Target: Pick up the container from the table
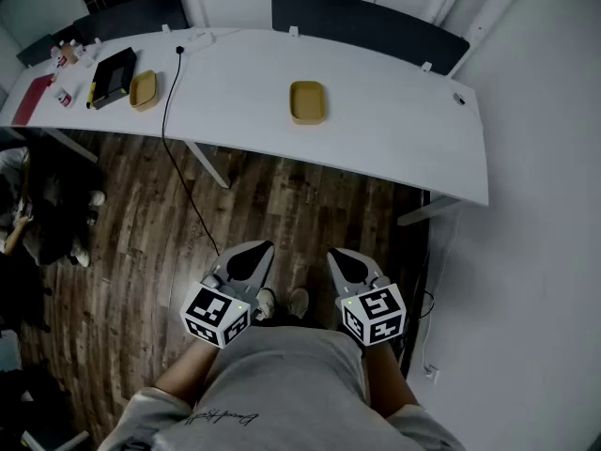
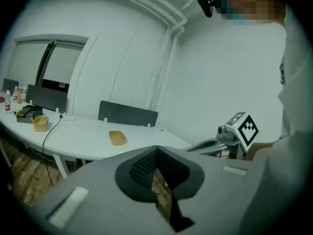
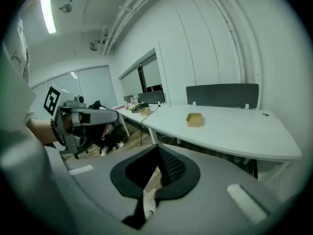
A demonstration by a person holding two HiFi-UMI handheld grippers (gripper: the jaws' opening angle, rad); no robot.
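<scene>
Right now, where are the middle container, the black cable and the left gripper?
middle container (image 1: pixel 308 101), head view, its inside bottom.
black cable (image 1: pixel 167 97), head view, its upper stretch.
left gripper (image 1: pixel 257 250), head view, at its closed tips.

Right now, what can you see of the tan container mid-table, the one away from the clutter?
The tan container is a shallow rectangular tray with rounded corners and a raised rim, matte, plastic or fibre by its look. Open-topped and seemingly empty, it sits flat and upright on the white table, nothing else touching it. The left gripper and right gripper are well short of it, over the floor.
</scene>
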